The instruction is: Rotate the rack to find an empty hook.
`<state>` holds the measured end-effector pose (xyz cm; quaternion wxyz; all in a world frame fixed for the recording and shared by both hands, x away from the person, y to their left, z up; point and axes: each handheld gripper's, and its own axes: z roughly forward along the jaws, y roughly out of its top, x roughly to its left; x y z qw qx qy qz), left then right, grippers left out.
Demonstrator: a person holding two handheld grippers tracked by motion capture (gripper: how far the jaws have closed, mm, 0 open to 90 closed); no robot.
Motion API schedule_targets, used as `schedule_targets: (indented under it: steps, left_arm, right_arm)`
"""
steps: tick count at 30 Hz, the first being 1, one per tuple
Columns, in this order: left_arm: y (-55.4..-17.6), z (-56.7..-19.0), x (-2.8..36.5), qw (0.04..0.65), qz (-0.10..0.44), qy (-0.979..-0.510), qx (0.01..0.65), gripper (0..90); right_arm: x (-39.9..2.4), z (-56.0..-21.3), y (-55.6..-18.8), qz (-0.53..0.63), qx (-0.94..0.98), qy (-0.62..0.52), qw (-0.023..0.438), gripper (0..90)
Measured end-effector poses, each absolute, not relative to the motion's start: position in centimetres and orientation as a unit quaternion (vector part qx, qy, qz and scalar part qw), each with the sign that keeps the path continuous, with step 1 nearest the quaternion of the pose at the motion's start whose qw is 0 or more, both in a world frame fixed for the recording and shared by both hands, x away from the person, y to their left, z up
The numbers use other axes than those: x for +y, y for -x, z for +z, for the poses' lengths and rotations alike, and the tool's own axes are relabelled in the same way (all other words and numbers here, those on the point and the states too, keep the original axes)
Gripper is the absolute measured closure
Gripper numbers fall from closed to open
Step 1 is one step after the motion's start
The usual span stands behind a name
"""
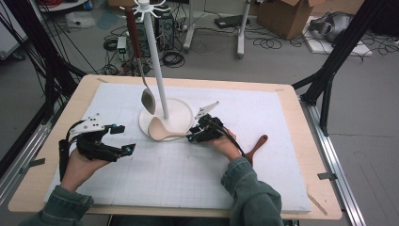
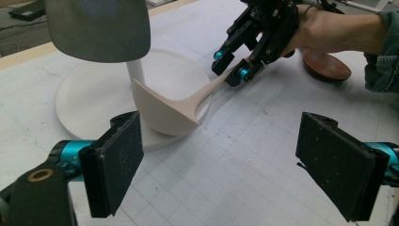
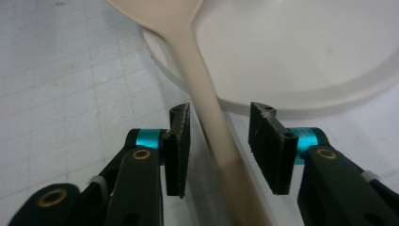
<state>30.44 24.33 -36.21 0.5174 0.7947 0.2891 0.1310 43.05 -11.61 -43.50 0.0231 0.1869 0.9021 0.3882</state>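
From the high view, the pale beige plastic ladle lies with its bowl on the round white base of the utensil stand, near the middle of the white gridded surface; the right gripper sits at its handle.

In the left gripper view, the left gripper hovers wide open, empty.

In the right gripper view, the fingers straddle the handle without touching; closing squarely on it would probably prevent twisting.
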Motion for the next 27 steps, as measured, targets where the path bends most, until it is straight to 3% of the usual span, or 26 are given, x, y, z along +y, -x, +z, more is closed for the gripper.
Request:
schedule_targets:
  steps: [6, 27]
  left_arm:
    - [-30.45, -36.2, 24.23, 0.518, 0.129, -0.795, 0.288, 15.9]
    - [-30.6, -36.25, 24.15, 0.518, 0.123, -0.796, 0.289, 16.0]
  right_arm:
    - [-10.98, -43.81, -43.14, 0.383, 0.908, -0.17, 0.02, 68.0]
    - [-10.87, -43.59, -43.6, 0.377, 0.922, -0.093, -0.002, 78.1]
